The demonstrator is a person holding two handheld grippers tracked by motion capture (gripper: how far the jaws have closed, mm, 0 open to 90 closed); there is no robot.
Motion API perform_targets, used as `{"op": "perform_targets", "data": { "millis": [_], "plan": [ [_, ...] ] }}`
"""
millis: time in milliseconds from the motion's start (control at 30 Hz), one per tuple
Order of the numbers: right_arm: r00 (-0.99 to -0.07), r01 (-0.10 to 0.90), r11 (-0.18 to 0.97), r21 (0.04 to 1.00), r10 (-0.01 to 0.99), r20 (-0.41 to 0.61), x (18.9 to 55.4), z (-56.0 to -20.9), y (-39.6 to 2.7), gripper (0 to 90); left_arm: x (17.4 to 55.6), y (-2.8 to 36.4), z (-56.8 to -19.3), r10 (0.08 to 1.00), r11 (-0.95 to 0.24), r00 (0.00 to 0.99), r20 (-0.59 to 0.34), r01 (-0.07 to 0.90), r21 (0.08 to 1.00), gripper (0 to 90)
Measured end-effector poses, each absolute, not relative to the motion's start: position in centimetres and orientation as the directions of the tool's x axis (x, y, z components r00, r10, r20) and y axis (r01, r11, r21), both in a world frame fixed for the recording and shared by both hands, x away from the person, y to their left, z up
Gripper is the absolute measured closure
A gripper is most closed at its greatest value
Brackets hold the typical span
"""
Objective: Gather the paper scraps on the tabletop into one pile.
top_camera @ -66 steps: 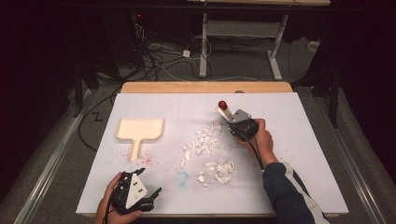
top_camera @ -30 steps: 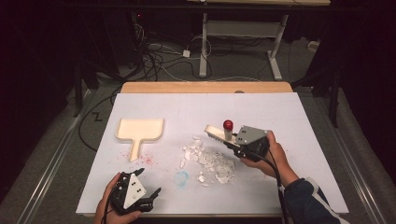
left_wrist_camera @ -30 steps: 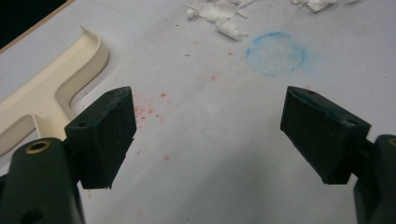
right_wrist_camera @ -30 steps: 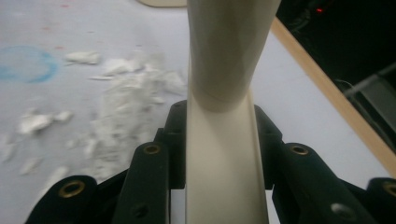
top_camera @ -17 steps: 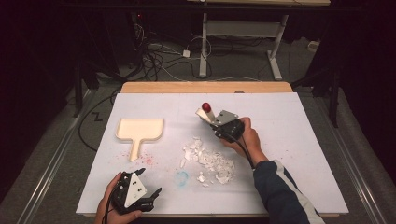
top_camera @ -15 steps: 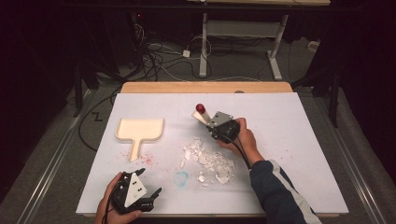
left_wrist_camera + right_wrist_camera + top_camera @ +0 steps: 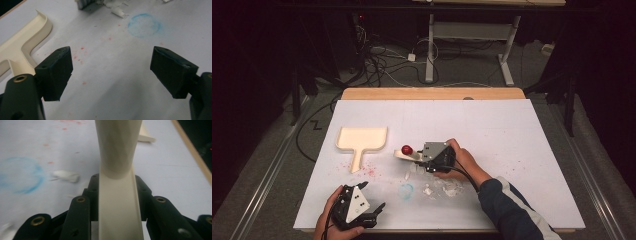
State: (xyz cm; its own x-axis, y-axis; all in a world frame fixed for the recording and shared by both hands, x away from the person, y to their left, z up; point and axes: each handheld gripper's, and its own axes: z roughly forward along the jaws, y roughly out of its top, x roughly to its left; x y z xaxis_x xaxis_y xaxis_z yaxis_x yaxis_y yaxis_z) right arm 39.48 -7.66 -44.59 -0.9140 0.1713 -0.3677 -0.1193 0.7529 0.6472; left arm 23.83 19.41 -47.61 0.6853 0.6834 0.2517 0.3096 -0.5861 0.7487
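Gripping the cream brush handle (image 7: 117, 202), right gripper (image 7: 424, 156) has both jaws clamped on its sides; the brush (image 7: 408, 154) with a red knob (image 7: 406, 149) on top sits low over the white sheet (image 7: 492, 125), just left of the white scraps (image 7: 446, 188) and right of the cream dustpan (image 7: 361, 140). Left gripper (image 7: 379, 209) rests at the near edge, jaws spread wide with nothing between them, aimed toward the blue ring mark (image 7: 144, 25).
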Motion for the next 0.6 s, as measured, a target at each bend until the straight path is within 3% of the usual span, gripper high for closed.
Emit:
{"op": "perform_targets", "data": {
  "millis": [233,600],
  "plan": [
    [-0.923,-0.191,0.764,0.617,0.074,-0.378,37.7,-44.0,-9.4,67.1,23.7,19.2,-47.5,0.677,-0.59,0.689,0.257,0.3,0.749,17.4],
    [-0.877,-0.109,0.644,0.757,0.295,-0.378,36.7,-40.3,-14.8,67.7,23.8,19.1,-47.6,0.675,-0.602,0.689,0.265,0.306,0.737,17.4]
  ]
}}
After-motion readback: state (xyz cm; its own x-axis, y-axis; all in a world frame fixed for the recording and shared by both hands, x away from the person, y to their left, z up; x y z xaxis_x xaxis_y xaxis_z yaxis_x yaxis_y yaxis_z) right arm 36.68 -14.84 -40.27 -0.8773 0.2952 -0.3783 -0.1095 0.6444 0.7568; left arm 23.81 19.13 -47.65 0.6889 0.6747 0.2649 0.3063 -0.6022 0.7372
